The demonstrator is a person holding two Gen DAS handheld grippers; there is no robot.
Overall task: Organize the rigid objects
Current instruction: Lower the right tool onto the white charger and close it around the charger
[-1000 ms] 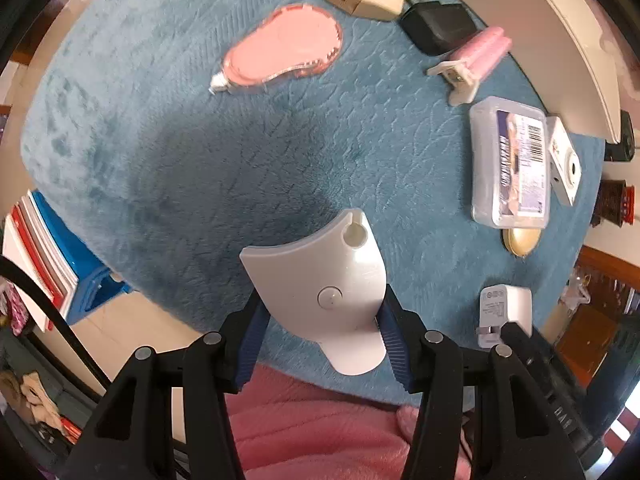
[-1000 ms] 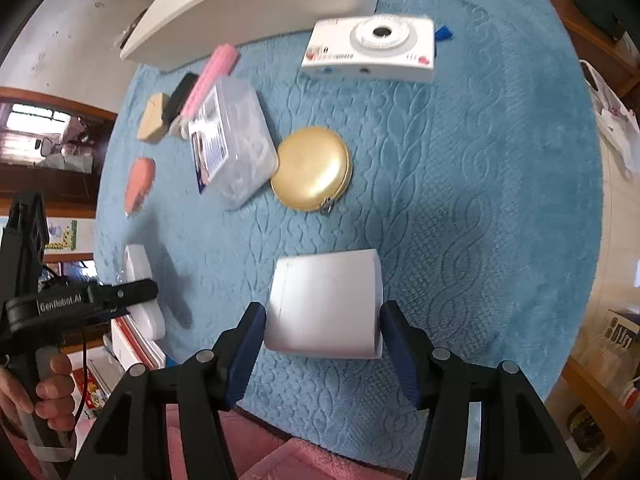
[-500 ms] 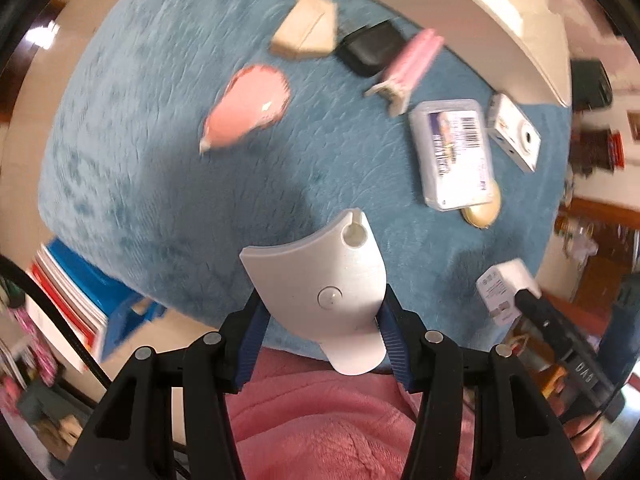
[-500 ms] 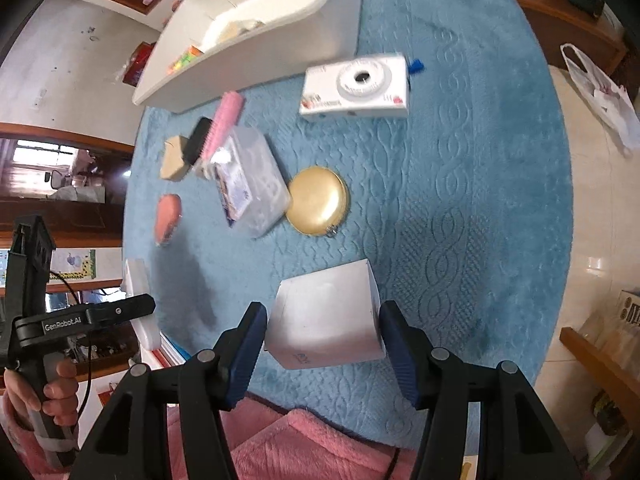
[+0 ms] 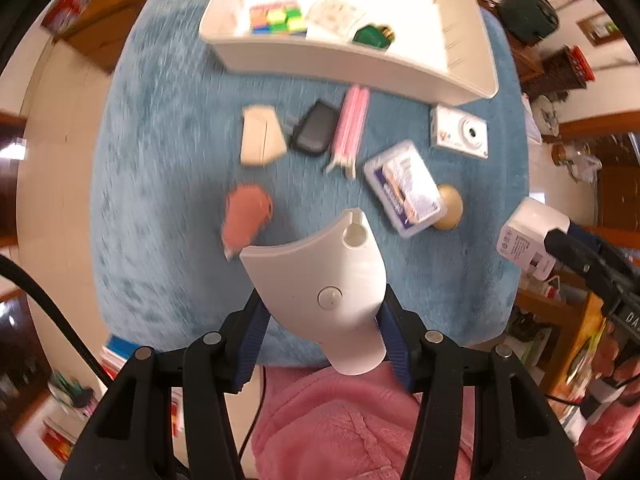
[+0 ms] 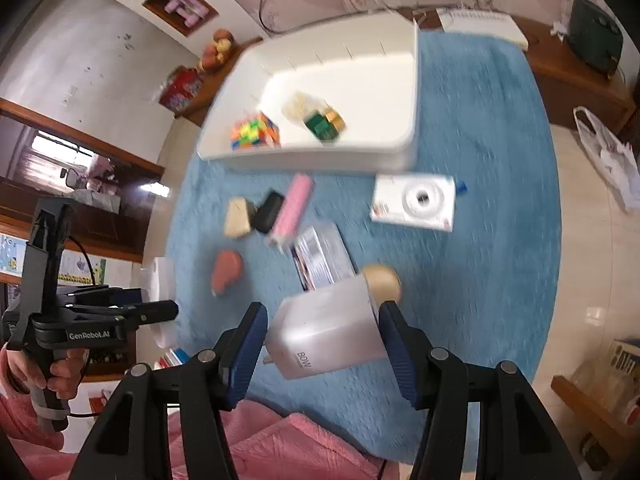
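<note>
My left gripper [image 5: 322,324] is shut on a white curved plastic piece [image 5: 320,276] and holds it high above the blue mat [image 5: 160,160]. My right gripper [image 6: 322,340] is shut on a white charger block [image 6: 326,332], also raised; the charger also shows in the left wrist view [image 5: 528,236]. A white bin [image 5: 340,56] at the mat's far side holds a colour cube [image 6: 254,130], a green block [image 6: 324,124] and a pale item.
On the mat lie a beige wedge [image 5: 260,140], a black adapter [image 5: 316,132], a pink bar [image 5: 352,128], a pink oval item [image 5: 244,216], a clear box [image 5: 404,188], a gold disc [image 5: 450,206] and a white camera [image 6: 416,202]. Wooden furniture surrounds the mat.
Both grippers have risen and tilted back with their objects still held. The bin's inside has come into view and the mat's items look smaller.
</note>
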